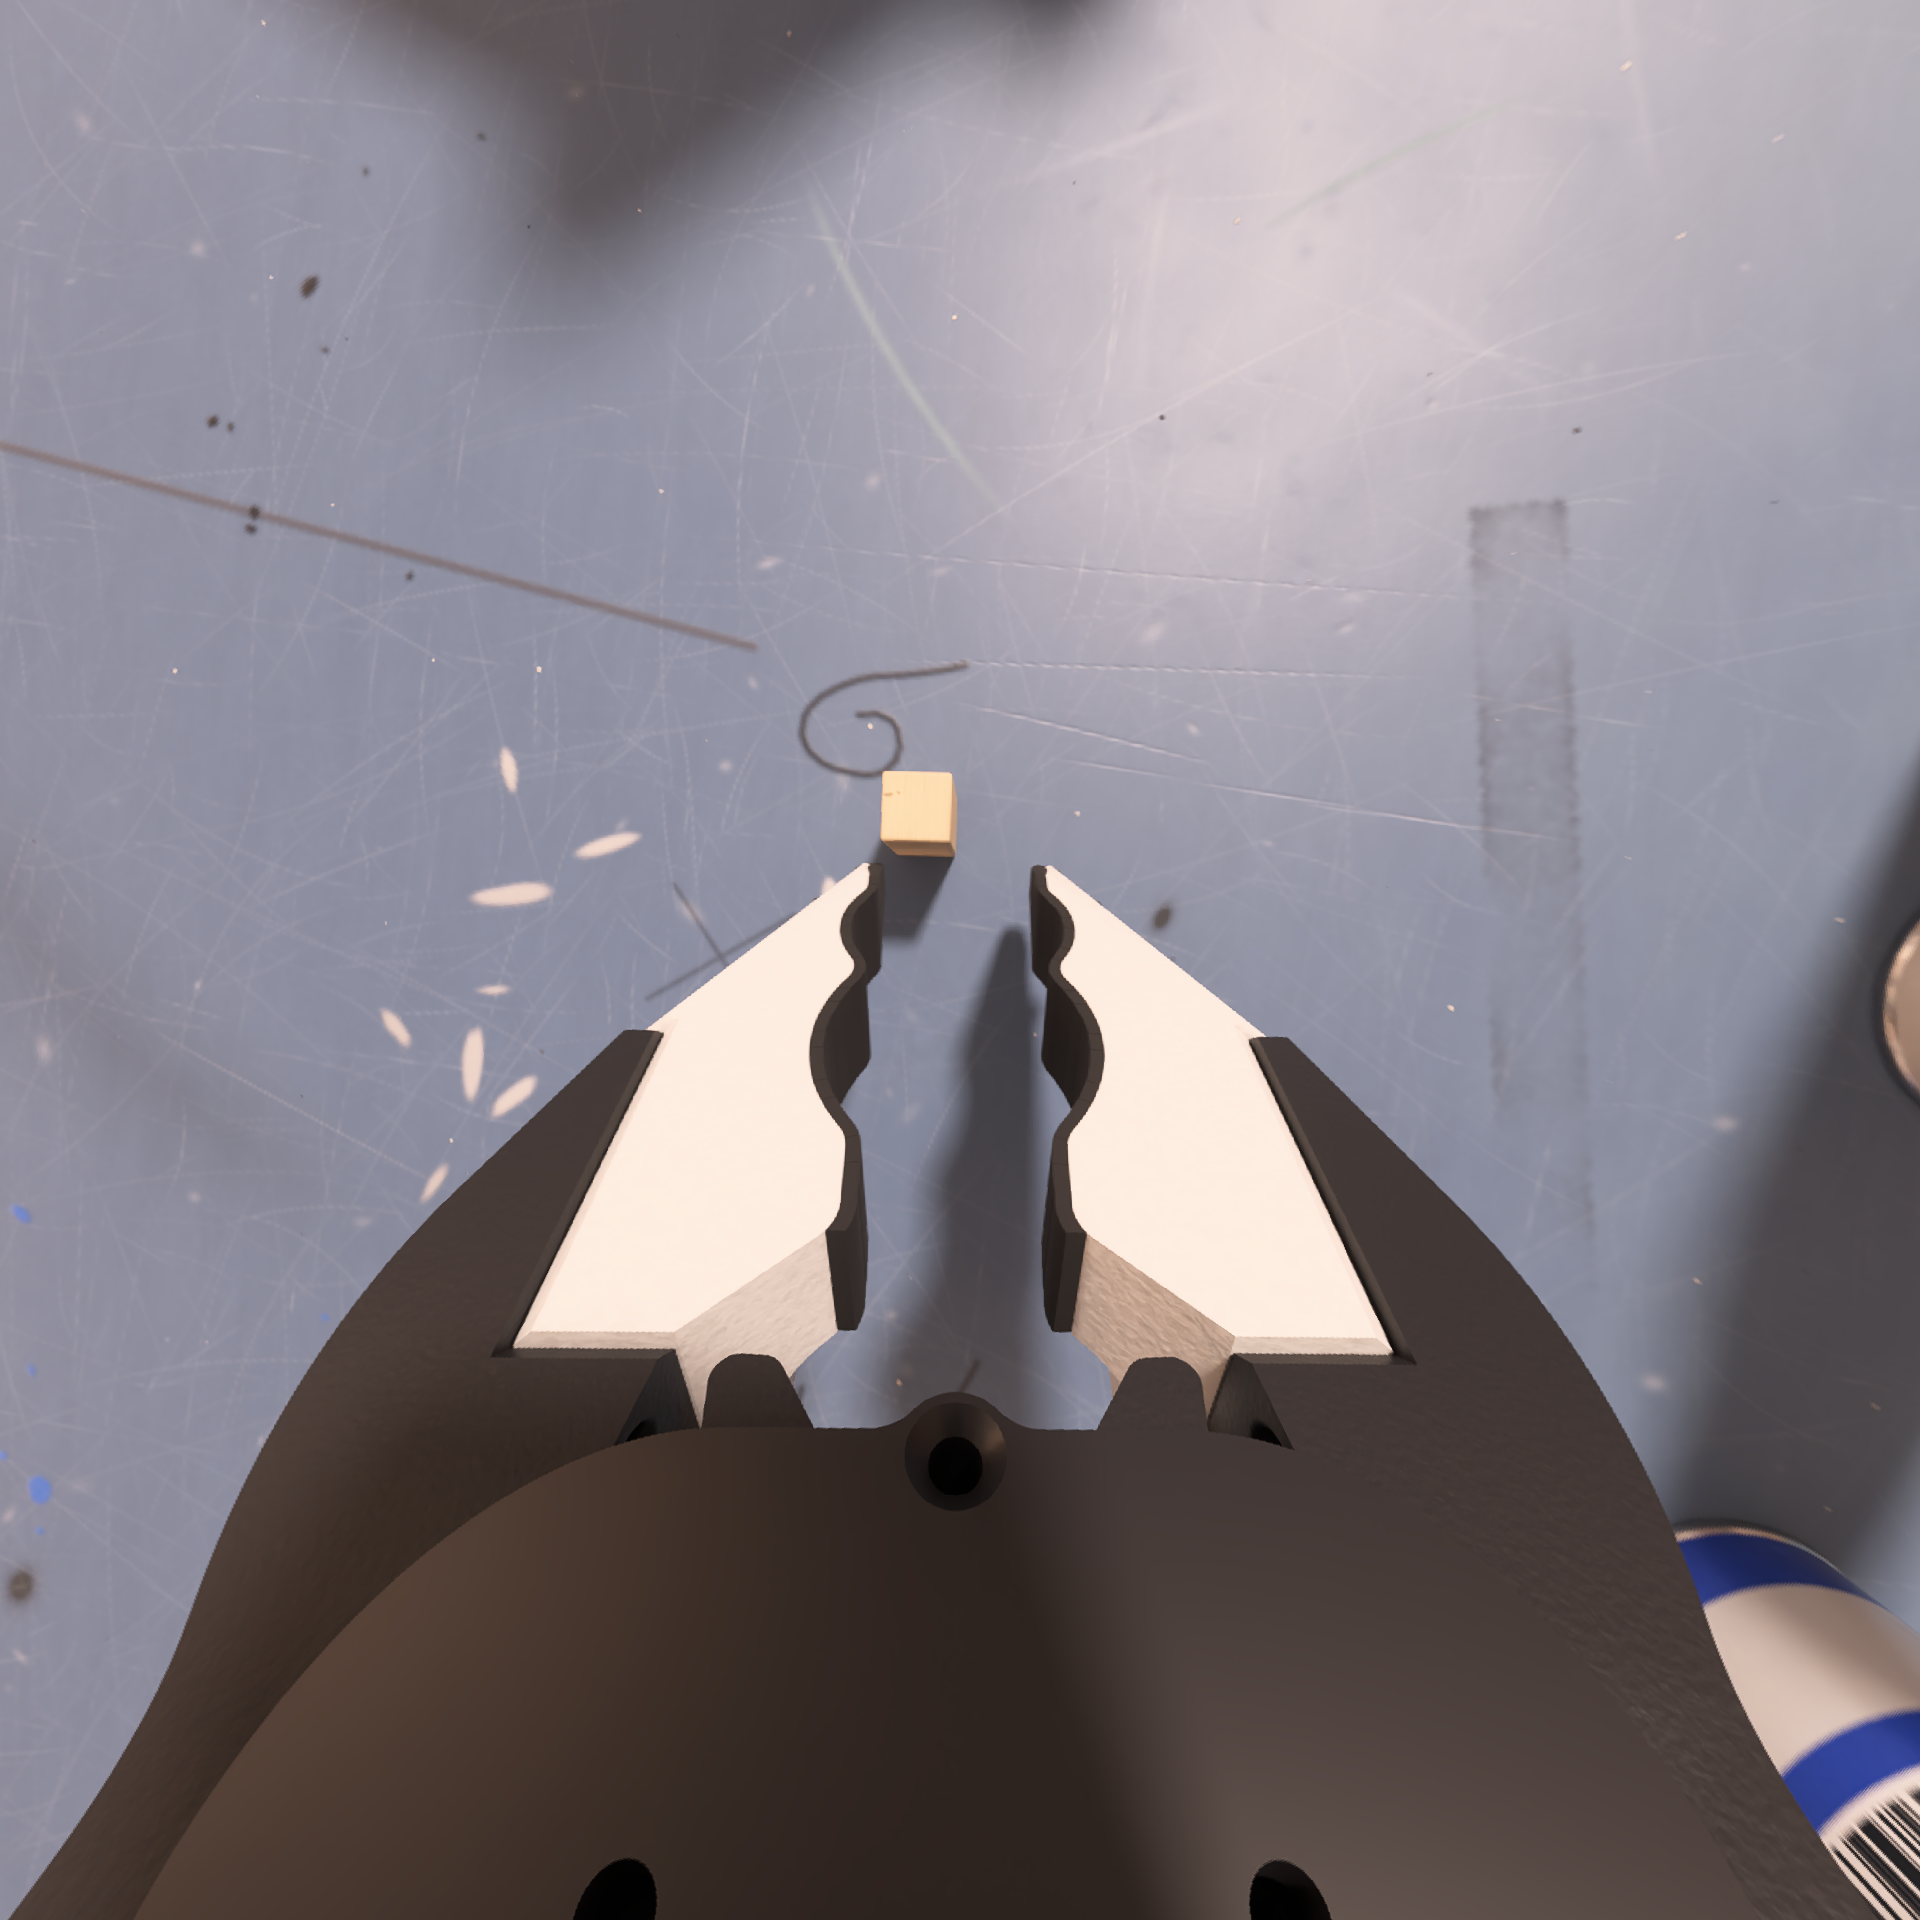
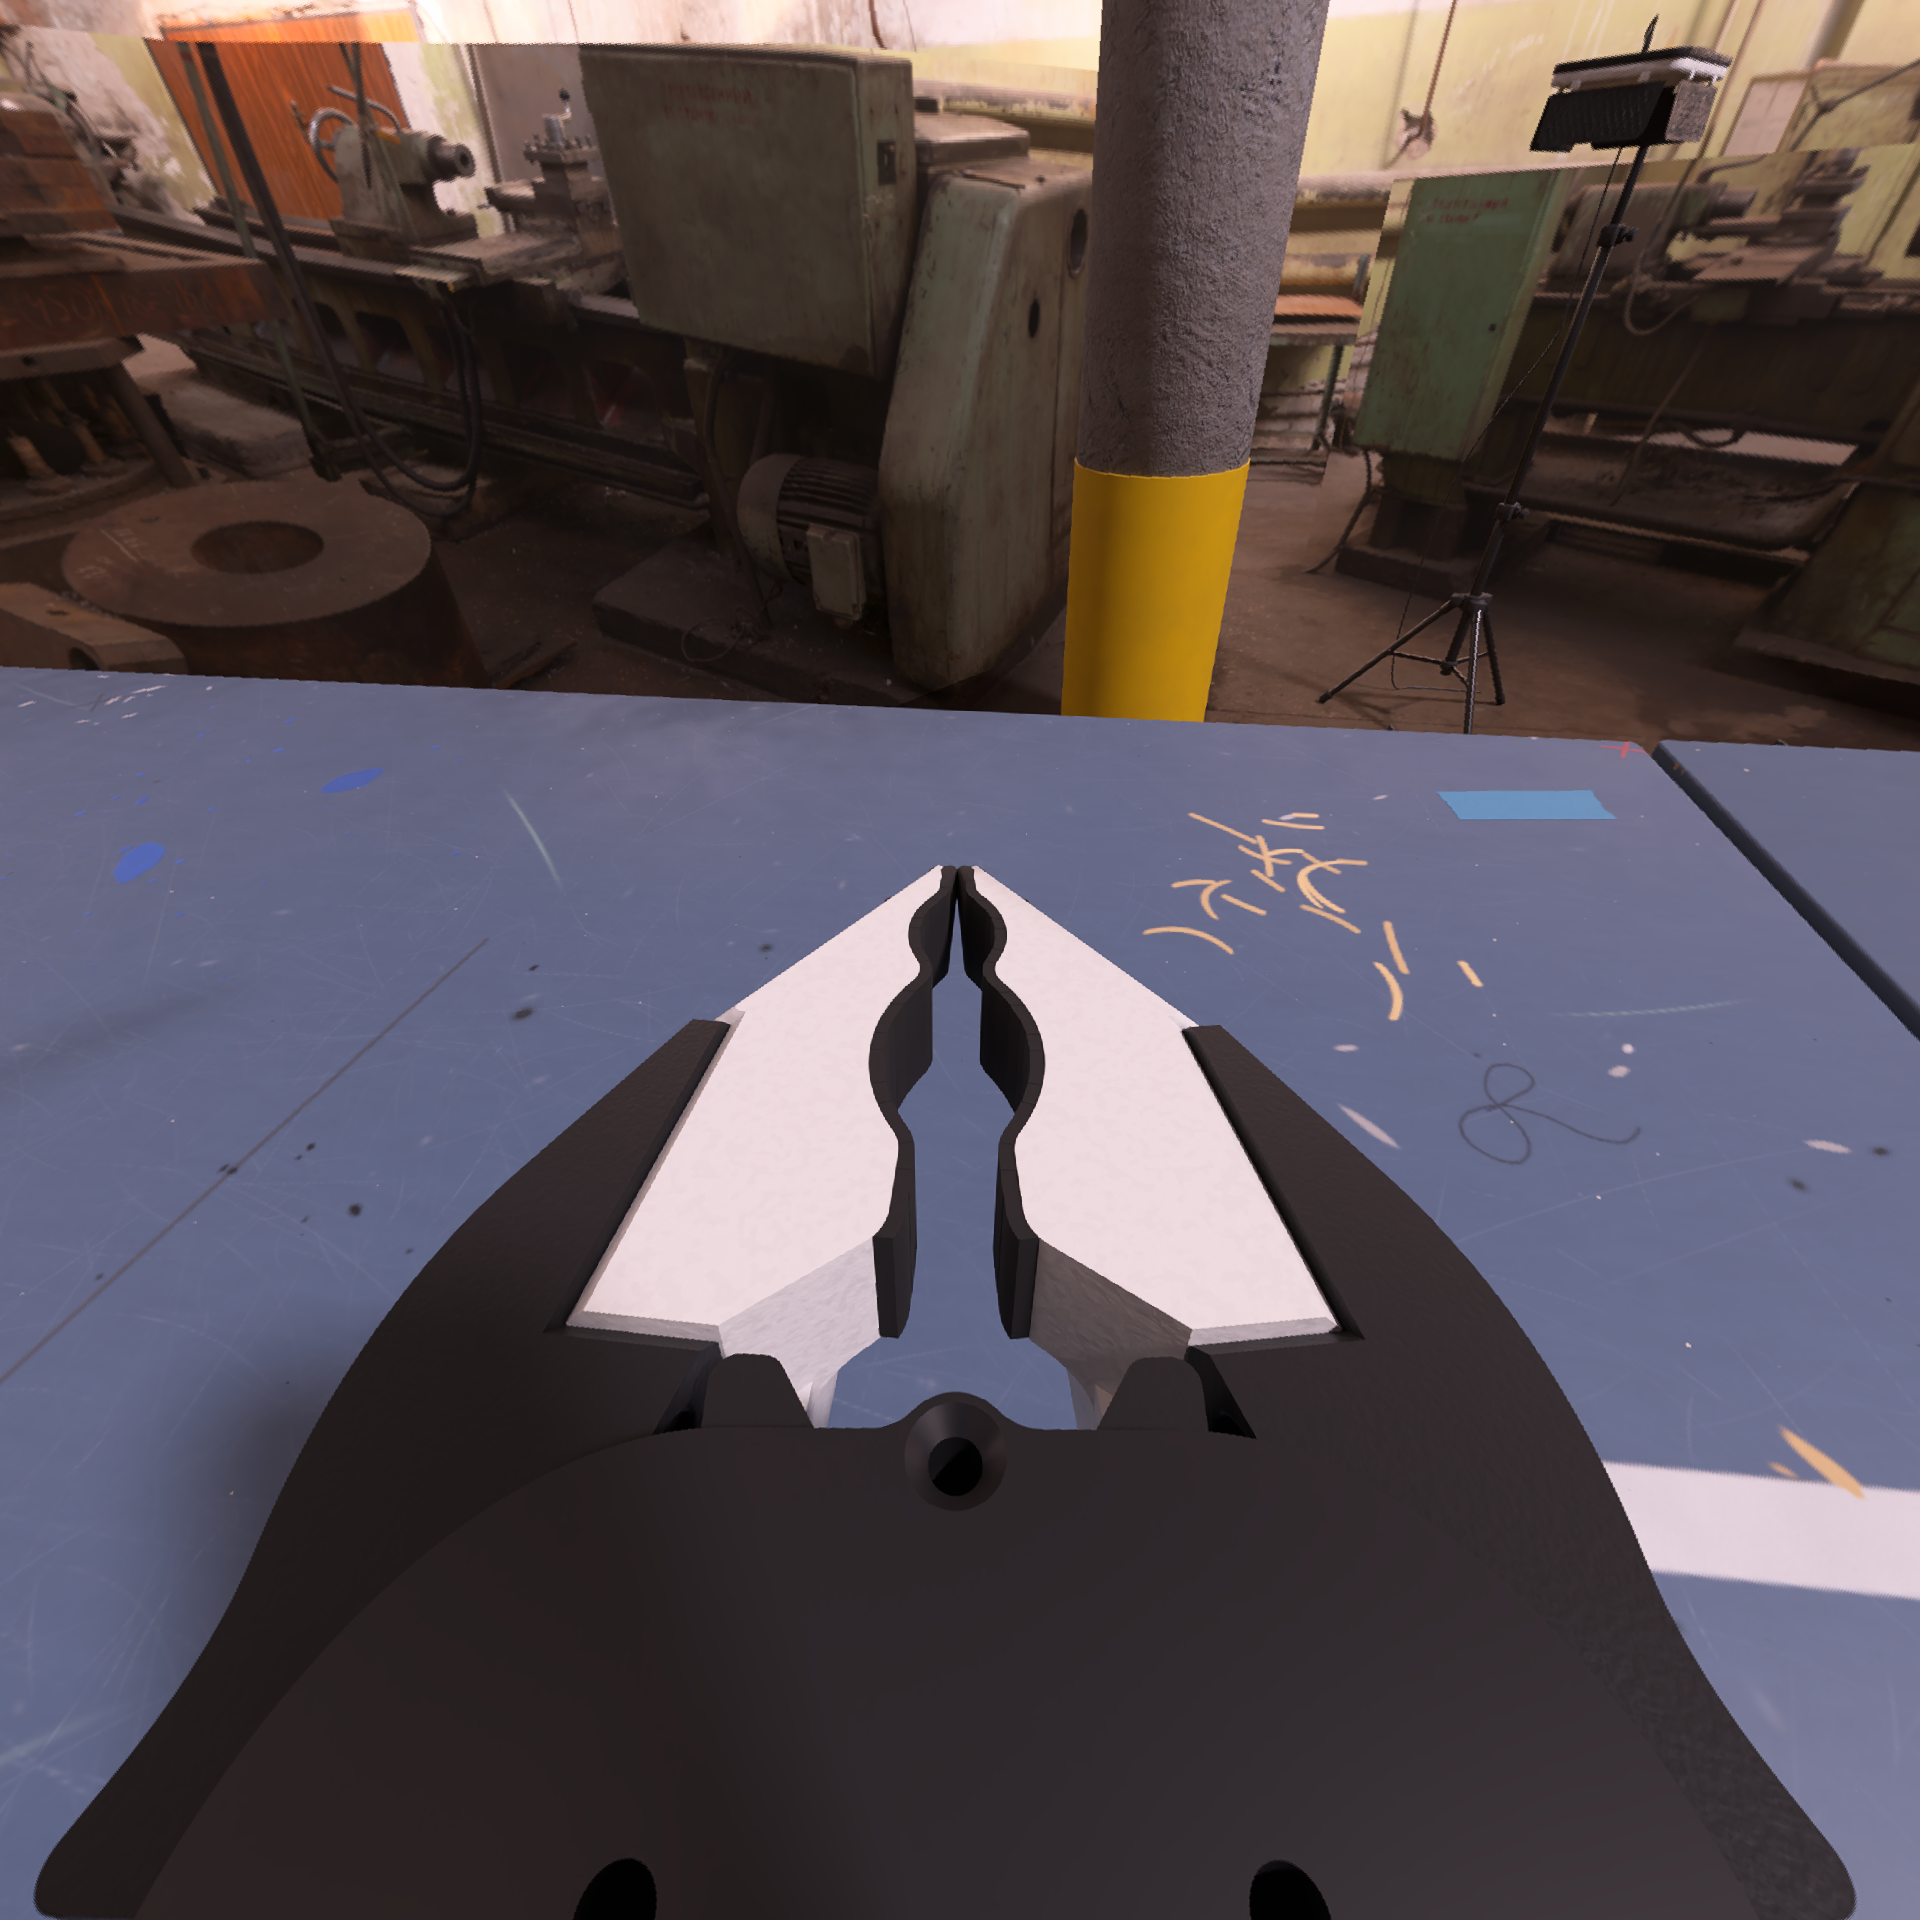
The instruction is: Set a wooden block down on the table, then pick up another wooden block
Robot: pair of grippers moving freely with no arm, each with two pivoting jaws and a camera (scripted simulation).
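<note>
Overhead | blue scratched table fills the left wrist view | left gripper spread, empty | blue-and-white striped can at lower right edge, barcode on it | small wooden block flat on table just beyond fingertips | right gripper pressed together, empty.

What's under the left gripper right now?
Under the open left gripper lies the scratched blue table, with one small wooden block resting just beyond the fingertips. A blue-and-white can shows at the right edge. The gripper's dark body hides whatever lies directly below it.
</note>
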